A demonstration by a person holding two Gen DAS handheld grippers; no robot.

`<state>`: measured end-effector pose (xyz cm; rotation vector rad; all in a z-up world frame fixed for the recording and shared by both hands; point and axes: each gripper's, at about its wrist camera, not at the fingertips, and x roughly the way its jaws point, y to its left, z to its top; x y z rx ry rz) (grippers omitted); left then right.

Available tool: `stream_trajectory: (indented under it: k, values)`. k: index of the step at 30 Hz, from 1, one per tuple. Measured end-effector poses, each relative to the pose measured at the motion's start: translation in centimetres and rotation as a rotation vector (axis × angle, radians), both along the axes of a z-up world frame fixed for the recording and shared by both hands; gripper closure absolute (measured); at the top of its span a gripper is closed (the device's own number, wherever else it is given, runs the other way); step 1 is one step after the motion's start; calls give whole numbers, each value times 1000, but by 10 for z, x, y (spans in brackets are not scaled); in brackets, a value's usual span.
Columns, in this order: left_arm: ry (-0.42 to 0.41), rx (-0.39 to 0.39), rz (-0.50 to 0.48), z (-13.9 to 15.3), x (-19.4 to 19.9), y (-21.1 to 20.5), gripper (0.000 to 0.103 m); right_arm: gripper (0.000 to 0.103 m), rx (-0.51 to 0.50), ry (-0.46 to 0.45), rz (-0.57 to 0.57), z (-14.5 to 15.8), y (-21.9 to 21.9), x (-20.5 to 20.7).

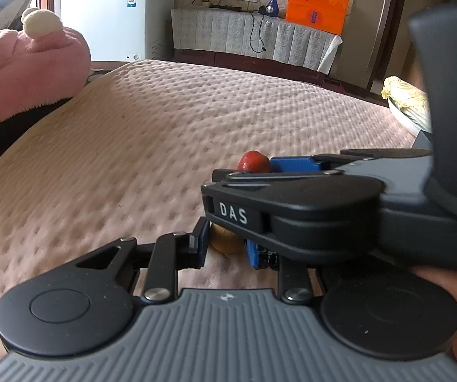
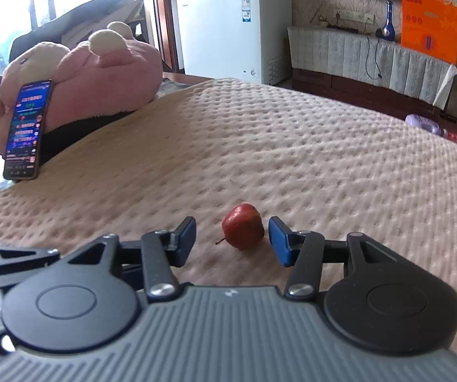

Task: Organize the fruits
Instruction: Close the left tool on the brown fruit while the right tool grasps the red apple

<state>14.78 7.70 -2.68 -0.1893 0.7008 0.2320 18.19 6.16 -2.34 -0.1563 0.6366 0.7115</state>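
Your right hand-held gripper (image 2: pixel 232 240) sits spread apart around the small red apple (image 2: pixel 243 226) at lower centre of its view, on the bed's quilt (image 2: pixel 292 159), right pad nearly touching. Your left hand-held gripper (image 1: pixel 225 245) brackets a brown kiwi (image 1: pixel 227 238), low centre; whether it's clamped, I cannot tell. The two grippers cross closely, so a careless lift could knock them together, and the apple may roll on soft bedding.

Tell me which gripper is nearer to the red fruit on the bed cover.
Right. The right gripper is open with the red fruit between its fingers, not yet touching. The left gripper sits behind and beside it, around a brown fruit.
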Motion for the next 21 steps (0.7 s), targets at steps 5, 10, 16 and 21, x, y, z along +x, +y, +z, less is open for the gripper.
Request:
stream_trajectory:
  k: [5,10,16,21]
  values:
    - [-1,-4,-6,0,1,1,74,69,-3,19,-27,-6,0,12]
    - [2,-5,-7,0,1,1,74,70,3,36,-30,-4,-5,13]
    - [8,-4,-4,1,1,1,74,69,-39,1,-13,-5,-4,6]
    - [9,13,-9,-1,2,-2,74,69,-44,-13,-12,-5,-3,5]
